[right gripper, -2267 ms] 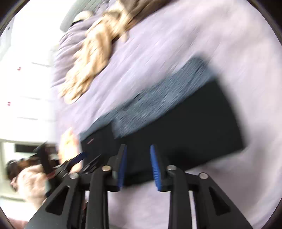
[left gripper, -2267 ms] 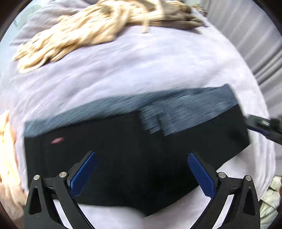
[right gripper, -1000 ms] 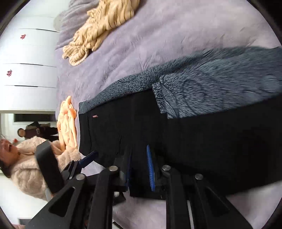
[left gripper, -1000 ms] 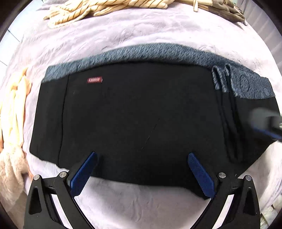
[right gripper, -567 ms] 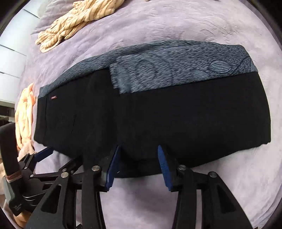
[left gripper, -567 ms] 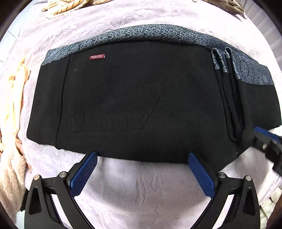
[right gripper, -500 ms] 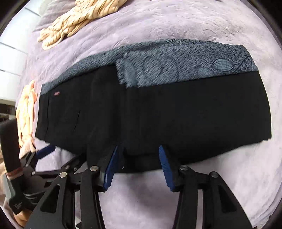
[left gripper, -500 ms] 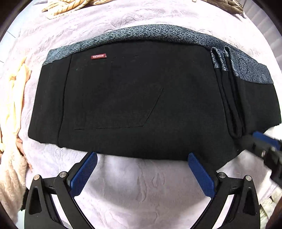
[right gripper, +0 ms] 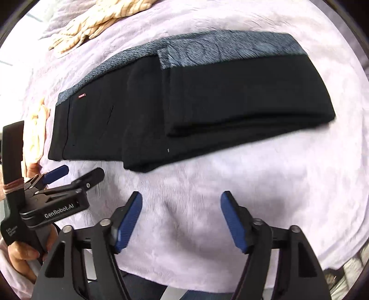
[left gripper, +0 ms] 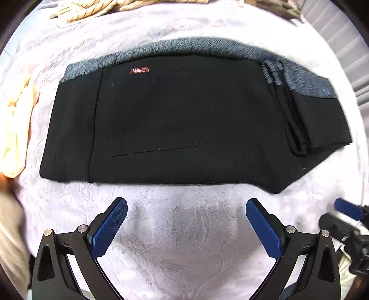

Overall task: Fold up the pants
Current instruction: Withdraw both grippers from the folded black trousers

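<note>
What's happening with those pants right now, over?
Both grippers, left gripper and right gripper, open, empty. Right jaws just opened. Pants folded flat on blanket. Nothing in the way.

Colours under my claws: black pants on pale lilac.

Pants black, grey-blue swirl-patterned waistband, small red label. Bedspread pale lilac with embossed texture. Striped cream garment beyond; peach cloth at the left. My pads blue on black arms.

Black pants with grey patterned side band lie folded flat.
</note>
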A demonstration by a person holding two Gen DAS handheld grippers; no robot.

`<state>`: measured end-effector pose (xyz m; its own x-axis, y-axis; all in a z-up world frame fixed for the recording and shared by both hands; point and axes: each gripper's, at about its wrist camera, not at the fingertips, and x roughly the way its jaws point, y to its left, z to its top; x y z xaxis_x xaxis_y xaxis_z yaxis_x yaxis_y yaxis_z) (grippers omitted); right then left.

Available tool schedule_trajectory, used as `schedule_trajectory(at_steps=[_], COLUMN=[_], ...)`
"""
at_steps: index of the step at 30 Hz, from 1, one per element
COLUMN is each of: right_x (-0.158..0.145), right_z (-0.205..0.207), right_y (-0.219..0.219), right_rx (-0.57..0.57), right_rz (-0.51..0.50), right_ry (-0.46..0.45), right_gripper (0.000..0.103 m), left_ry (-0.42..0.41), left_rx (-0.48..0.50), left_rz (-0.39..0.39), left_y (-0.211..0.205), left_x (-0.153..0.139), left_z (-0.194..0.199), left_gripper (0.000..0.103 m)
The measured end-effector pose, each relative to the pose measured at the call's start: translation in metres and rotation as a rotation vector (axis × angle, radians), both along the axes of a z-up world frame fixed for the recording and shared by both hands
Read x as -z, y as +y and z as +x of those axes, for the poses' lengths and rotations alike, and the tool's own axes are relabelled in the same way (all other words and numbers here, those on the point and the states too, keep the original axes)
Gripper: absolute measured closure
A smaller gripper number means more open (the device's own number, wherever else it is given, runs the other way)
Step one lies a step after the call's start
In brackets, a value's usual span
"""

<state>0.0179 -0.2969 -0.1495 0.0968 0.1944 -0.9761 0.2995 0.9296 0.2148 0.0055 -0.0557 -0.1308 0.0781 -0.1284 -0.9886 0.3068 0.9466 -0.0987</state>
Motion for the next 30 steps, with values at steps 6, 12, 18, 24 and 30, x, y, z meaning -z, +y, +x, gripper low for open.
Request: schedule_trajectory(at_steps=[6,12,18,24,30], right_x=[-0.010,-0.017,-0.018,-0.023,-0.027], right_z=[-0.011,-0.007,-0.025,-0.064,-0.096], right_y=[0.014,0.023,0.026,0.004,-0.030], right_rx=[-0.001,-0.045,-0.093,-0.065,0.038], right_rz=[0.036,0.058,0.045,0.037,0.027], right_ry=[-0.026,-0.015,0.002,0.019,0.040], right_gripper=[0.017,0.017,0.017,0.017,0.017], left_ry=[-0.069,-0.028,-0.025,-0.020,-0.075], left_rx=[0.031,0.015,0.016,0.043,0.053], left_rz=[-0.053,-0.021,0.005,0.007,0.011], left_y=[0.016,0.021,0.023,-0.009,-0.020], left_x=[-0.035,-0.030,-0.033,-0.030,-0.045], left_z=[-0.015,-0.026,-0.049,-0.073,-0.088], left_gripper=[0.000,0.000,0.000,0.000,0.000])
